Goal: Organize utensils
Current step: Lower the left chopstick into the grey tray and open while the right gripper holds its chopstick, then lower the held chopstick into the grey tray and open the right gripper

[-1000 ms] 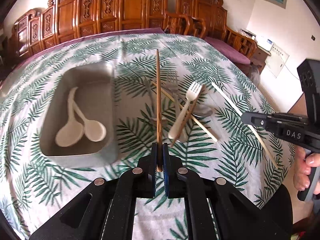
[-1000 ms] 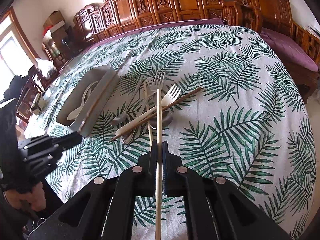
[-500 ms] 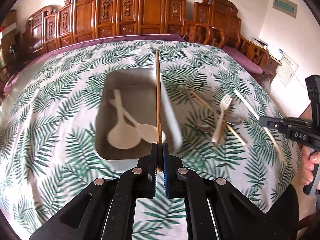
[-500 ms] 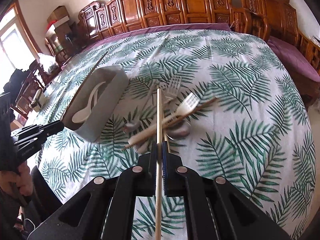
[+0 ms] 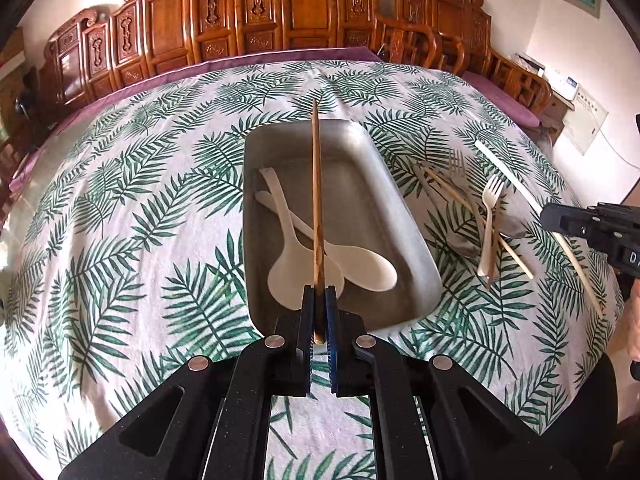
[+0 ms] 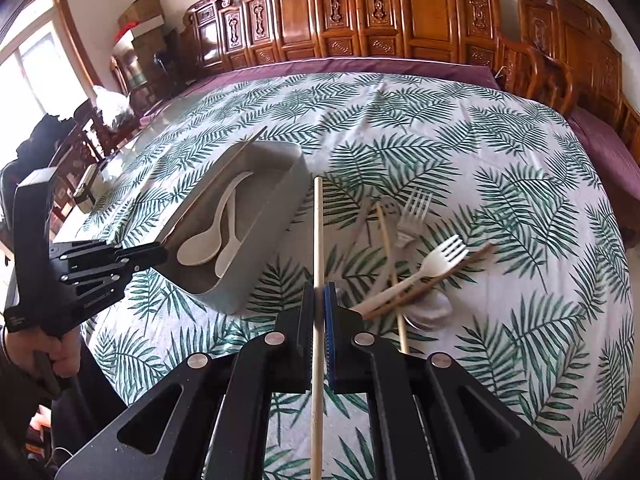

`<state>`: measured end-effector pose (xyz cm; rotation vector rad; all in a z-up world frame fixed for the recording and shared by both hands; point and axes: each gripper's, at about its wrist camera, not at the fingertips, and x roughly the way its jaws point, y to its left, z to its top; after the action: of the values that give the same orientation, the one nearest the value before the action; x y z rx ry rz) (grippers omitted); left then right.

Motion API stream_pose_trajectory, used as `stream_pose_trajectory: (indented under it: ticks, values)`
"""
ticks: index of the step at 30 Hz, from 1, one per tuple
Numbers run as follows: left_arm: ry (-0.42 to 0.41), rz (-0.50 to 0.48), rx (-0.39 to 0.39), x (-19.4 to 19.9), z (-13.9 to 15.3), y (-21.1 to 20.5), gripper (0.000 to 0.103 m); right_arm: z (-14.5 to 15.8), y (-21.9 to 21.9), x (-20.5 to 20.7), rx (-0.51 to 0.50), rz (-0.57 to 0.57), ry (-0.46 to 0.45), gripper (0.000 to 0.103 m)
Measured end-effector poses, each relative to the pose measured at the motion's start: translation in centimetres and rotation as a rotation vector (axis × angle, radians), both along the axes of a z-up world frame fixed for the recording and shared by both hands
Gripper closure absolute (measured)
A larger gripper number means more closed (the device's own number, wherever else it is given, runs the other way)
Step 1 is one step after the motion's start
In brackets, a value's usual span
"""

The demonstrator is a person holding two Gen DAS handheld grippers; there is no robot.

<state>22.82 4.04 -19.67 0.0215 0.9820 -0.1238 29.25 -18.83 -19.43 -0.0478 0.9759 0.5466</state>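
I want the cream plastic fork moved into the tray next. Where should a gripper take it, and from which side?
Grip the cream plastic fork mid-handle from above, jaws across its narrow width. Its handle rests propped across a brown chopstick and a pale chopstick, so there seems to be room underneath. Its tines splay wider.

L tongs (image 5: 319, 312): jaws closed, pinching a thin stick, aimed steeply down & fwd. In R wrist view, L tongs (image 6: 154, 254) sit at far left, gripped from below by the person's left hand (image 6: 60, 354), dark sleeve at wrist. R tongs (image 6: 319, 304): jaws closed, also pinching a thin stick, aimed down & fwd. In L wrist view R tongs (image 5: 550, 216) enter from right edge; right hand (image 5: 634, 320) barely visible at edge.
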Motion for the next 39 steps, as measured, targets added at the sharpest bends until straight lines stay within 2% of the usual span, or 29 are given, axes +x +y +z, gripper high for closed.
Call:
stream_pose_trajectory:
  ticks: [10,19,23,26,29,31,33,39]
  values:
    - [-0.026,-0.003,-0.011,0.8,0.7,0.6,0.096,-0.4,1.6,0.3,-0.028,0.018,0.008,0.097]
    - [-0.080,0.017,-0.018,-0.1,2.7,2.5,0.095,-0.2,4.4,0.7,-0.025,0.044,0.008,0.097]
    - [-0.111,0.031,-0.021,-0.7,3.8,3.8,0.077,0.2,6.6,1.2,-0.010,0.064,0.008,0.097]
    - [-0.135,0.050,-0.035,-1.2,4.6,5.1,0.076,0.3,8.4,1.7,-0.007,0.076,0.007,0.097]
    - [-0.162,0.073,-0.056,-1.6,5.2,6.3,0.064,0.4,10.0,2.4,-0.003,0.079,0.012,0.097]
    - [-0.176,0.085,-0.061,-1.8,5.5,6.8,0.062,0.5,11.0,3.0,0.005,0.076,0.016,0.097]
    - [-0.189,0.094,-0.059,-1.9,5.7,7.2,0.052,0.4,11.8,3.5,0.013,0.071,0.024,0.097]
    - [-0.217,0.128,-0.078,-2.3,5.8,8.9,0.041,-0.7,13.6,5.9,0.014,0.032,0.056,0.097]
